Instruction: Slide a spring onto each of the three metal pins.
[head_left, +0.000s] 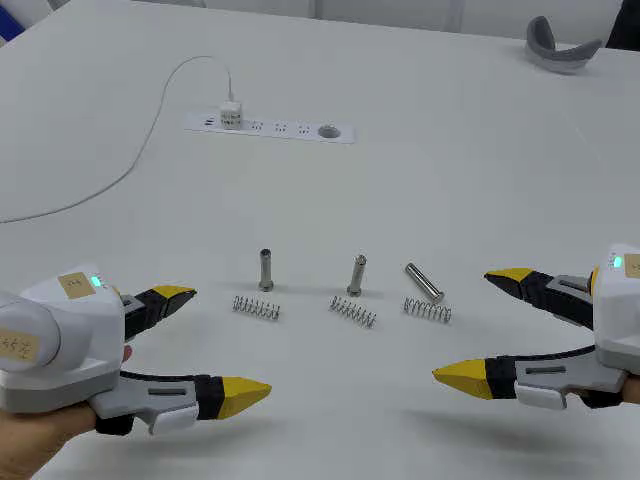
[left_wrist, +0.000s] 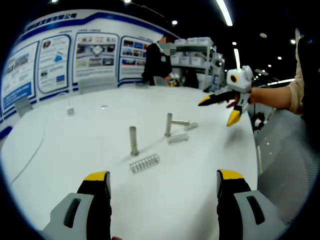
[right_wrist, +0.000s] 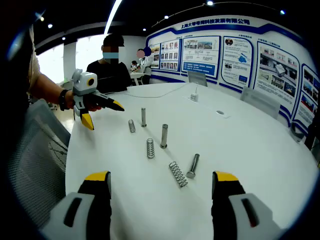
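Two grippers: the left gripper (head_left: 229, 339) and the right gripper (head_left: 461, 324) are nearest, one at each near corner of the white table (head_left: 470, 180), both held above it.
Left gripper jaws: spread wide, with nothing between them (the yellow tips point in toward the parts).
Right gripper jaws: also spread wide, with nothing held.
Three springs: the left spring (head_left: 256, 307), middle spring (head_left: 353, 312) and right spring (head_left: 427, 310) lie flat on the table in a row between the two grippers. None is on a pin.
Three pins: the left pin (head_left: 266, 269), middle pin (head_left: 357, 274) and right pin (head_left: 423, 282) sit just behind the springs, one behind each.
Left pin: stands upright, just beyond the left spring and apart from it.
Middle pin: stands upright, just beyond the middle spring.
Right pin: lies on its side, its near end close to the right spring (I cannot tell whether they touch).
One power strip (head_left: 270, 127): lies flat, well beyond the pins.
One plug block (head_left: 231, 115): white, seated near the strip's left end.
One cable (head_left: 150, 140): white, curves from the plug block away to the left edge.
One grey curved object (head_left: 560, 47): lies at the far right of the table.
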